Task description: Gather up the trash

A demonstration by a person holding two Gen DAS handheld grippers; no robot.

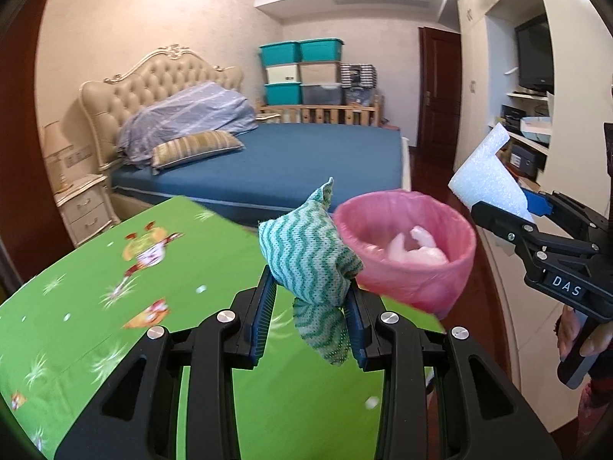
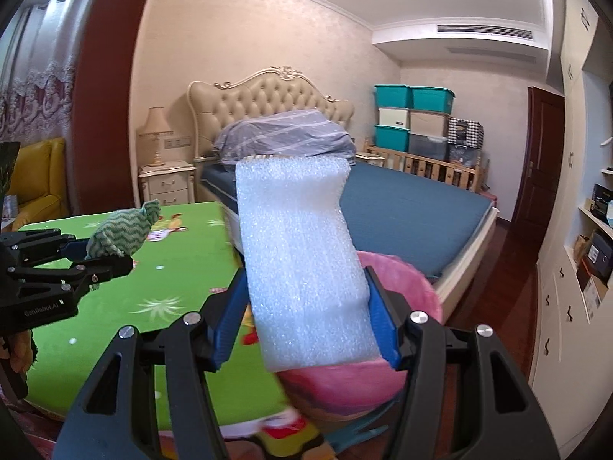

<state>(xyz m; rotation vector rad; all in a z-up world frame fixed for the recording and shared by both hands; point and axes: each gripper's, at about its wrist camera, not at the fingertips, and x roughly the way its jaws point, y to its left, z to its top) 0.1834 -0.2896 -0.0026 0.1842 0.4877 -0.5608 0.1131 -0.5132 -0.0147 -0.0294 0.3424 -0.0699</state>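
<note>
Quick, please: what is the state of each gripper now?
Left gripper: closed on the green-striped cloth.
Right gripper: closed on the white foam piece.

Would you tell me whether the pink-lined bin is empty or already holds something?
Not empty: the pink-lined bin holds pale crumpled trash, visible through its open top.
</note>
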